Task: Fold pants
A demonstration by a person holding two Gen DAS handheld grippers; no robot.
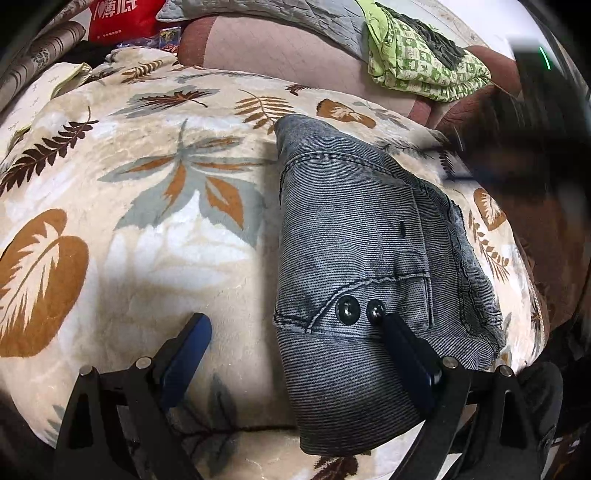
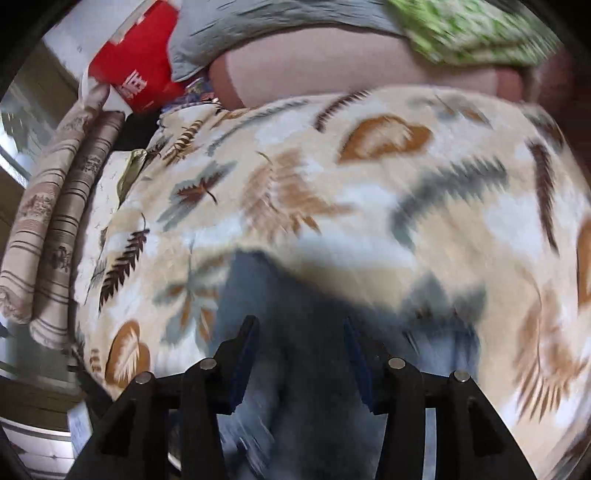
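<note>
Pointing steeply down at the bed, the left tool (image 1: 291,325) has its two blue-padded fingers (image 1: 186,345) spread wide apart and grasps nothing. Its left finger stands over the bare leaf-print blanket (image 1: 147,177), while its right finger lies over the lower part of the pants (image 1: 354,236), its tip just beside the two dark round buttons (image 1: 360,310); whether that tip presses on the cloth cannot be told. The pants are grey-blue denim, folded into a narrow upright bundle that rests on the blanket, right of the view's centre, with a stitched pocket seam curving above the buttons.

The right tool (image 2: 299,325) also tilts downward, and its view is smeared by motion. Its jaws stand partly apart with the dark blue cloth of the pants (image 2: 295,295) lying beneath and between them; the pads do not visibly clamp it, so the tool reads as released. In the left view this tool shows only as a dark blurred shape at the right edge.

Behind the blanket lie a pinkish cushion (image 1: 280,44), a grey quilted cover (image 1: 288,14) and a crumpled green patterned cloth (image 1: 417,55). A red bag (image 1: 122,18) with white lettering stands at the far left; what it holds cannot be seen. Striped rolled fabric (image 2: 55,221) runs along the blanket's left edge.
</note>
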